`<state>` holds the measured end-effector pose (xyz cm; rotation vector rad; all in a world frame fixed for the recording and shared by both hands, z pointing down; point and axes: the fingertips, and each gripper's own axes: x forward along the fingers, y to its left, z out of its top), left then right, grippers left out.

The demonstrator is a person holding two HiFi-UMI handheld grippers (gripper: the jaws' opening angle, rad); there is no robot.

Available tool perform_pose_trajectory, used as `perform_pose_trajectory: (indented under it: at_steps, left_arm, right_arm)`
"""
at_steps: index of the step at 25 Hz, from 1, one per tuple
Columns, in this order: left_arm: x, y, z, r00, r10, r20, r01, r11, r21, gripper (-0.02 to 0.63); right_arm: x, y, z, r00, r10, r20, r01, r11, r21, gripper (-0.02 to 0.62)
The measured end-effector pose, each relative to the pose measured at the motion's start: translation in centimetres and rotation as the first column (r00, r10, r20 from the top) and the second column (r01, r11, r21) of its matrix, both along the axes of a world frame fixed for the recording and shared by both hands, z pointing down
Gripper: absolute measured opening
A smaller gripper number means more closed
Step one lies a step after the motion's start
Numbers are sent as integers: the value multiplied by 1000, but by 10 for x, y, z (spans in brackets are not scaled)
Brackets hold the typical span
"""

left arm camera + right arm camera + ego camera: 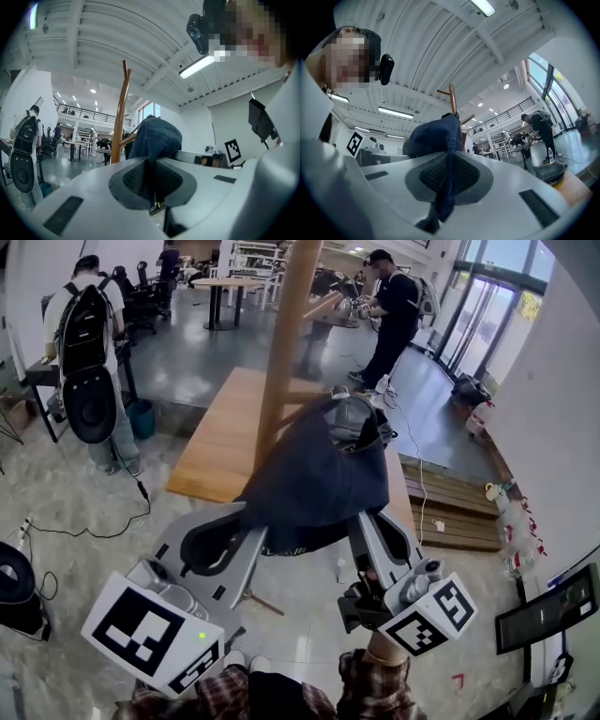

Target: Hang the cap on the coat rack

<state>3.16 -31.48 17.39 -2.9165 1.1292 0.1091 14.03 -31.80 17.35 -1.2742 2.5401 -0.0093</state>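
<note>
A dark navy cap (pixel 319 474) hangs between my two grippers, right in front of the wooden coat rack pole (pixel 286 343). My left gripper (pixel 246 526) is shut on the cap's lower left edge. My right gripper (pixel 361 521) is shut on its right edge. In the left gripper view the cap (pixel 157 138) rises from the closed gripper (pixel 150 176), with the pole (pixel 120 117) just to its left. Seen from the right gripper view, the cap fabric (pixel 433 138) is pinched in the gripper (pixel 449 173), and the rack's top pegs (pixel 452 98) show behind the cap.
The rack stands on a low wooden platform (pixel 225 442). A person with a backpack (pixel 89 352) stands at the left, another person (pixel 394 315) at the back right. A wooden pallet (pixel 459 507) lies to the right. A cable (pixel 84 526) runs across the floor.
</note>
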Motion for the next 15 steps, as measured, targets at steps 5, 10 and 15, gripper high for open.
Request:
perform_pose_trajectory:
  at_steps: [5, 10, 15]
  left_arm:
    - [4, -19, 5, 1000, -8, 4, 8, 999, -31, 20]
    - [-1, -47, 14, 1000, -15, 1, 15, 997, -79, 20]
    - [0, -62, 29, 999, -34, 9, 35, 993, -116, 20]
  right_arm:
    - [3, -18, 7, 1000, 18, 11, -17, 1000, -19, 21]
    - [-2, -46, 16, 1000, 26, 16, -25, 998, -54, 21]
    - [-2, -64, 33, 1000, 19, 24, -16, 996, -90, 21]
